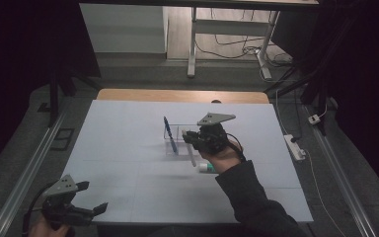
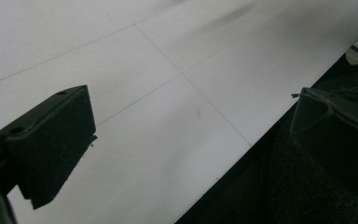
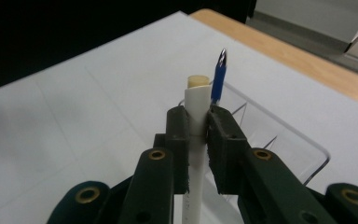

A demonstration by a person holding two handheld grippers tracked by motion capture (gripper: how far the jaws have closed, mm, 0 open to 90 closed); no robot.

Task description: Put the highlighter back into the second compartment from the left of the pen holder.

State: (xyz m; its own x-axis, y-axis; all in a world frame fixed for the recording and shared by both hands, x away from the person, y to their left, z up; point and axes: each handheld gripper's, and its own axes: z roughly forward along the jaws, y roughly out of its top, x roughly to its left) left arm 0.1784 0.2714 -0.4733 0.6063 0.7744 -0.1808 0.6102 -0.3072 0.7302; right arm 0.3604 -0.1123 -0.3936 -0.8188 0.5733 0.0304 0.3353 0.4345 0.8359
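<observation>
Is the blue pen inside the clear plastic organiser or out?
In. The blue pen stands tilted inside the clear plastic organiser, tip above its rim.

No readable text, labels, brands, numbers or signs in any view. White pen: faint marks low on barrel, too blurred to read. Blue pen: no print legible. Clear box: no markings. White sheet: thin ruled lines only, no writing.
</observation>
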